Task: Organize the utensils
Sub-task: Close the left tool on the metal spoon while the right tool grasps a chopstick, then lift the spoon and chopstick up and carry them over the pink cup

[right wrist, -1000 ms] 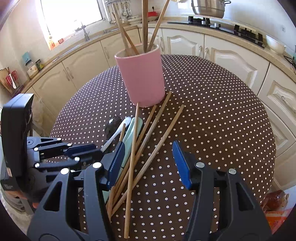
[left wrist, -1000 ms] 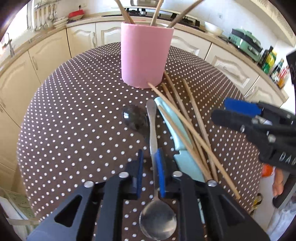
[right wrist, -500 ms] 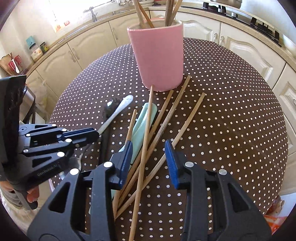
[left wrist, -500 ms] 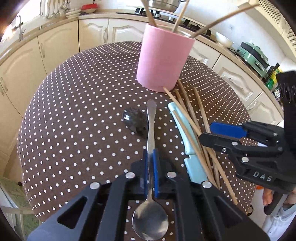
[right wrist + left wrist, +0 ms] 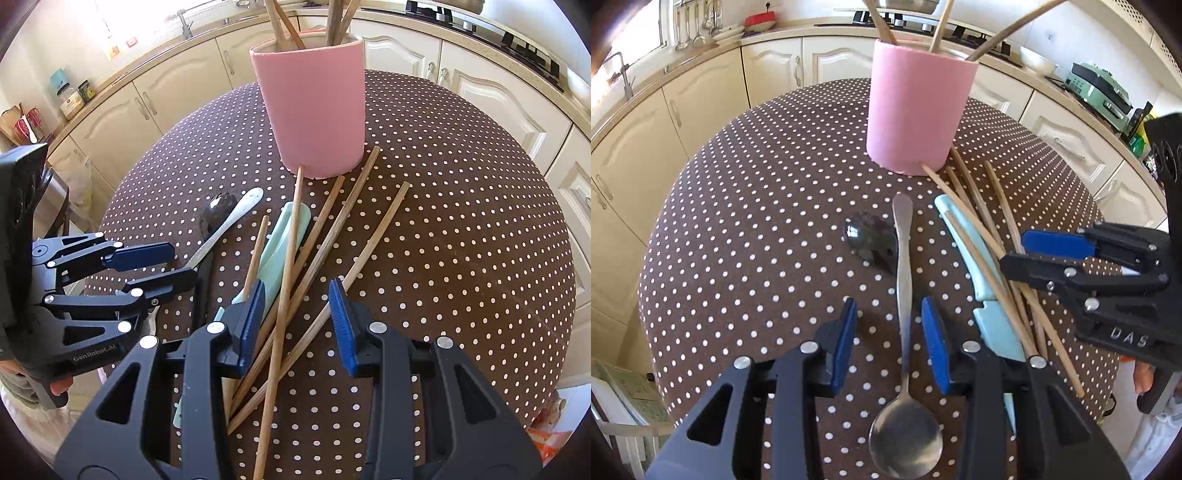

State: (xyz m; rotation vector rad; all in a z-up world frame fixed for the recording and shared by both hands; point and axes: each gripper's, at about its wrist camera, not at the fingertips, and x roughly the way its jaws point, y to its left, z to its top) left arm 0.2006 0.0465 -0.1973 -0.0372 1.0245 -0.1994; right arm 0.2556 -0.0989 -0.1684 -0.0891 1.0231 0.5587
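A pink holder (image 5: 919,114) stands at the far side of the dotted table with several chopsticks in it; it also shows in the right wrist view (image 5: 314,107). A metal spoon (image 5: 904,295) lies between the open fingers of my left gripper (image 5: 889,339), untouched. A dark spoon (image 5: 870,240) lies left of its handle. A pale blue knife (image 5: 975,269) lies under loose wooden chopsticks (image 5: 291,266). My right gripper (image 5: 297,321) is open, its fingers straddling those chopsticks. The left gripper also shows in the right wrist view (image 5: 155,266).
The round table (image 5: 738,221) carries a brown cloth with white dots, and its edge drops off on all sides. Cream kitchen cabinets (image 5: 701,96) and a worktop with appliances ring the room behind it.
My left gripper was shut on the metal spoon's handle half a second ago; it has opened and the spoon lies free. My right gripper has opened wider over the chopsticks.
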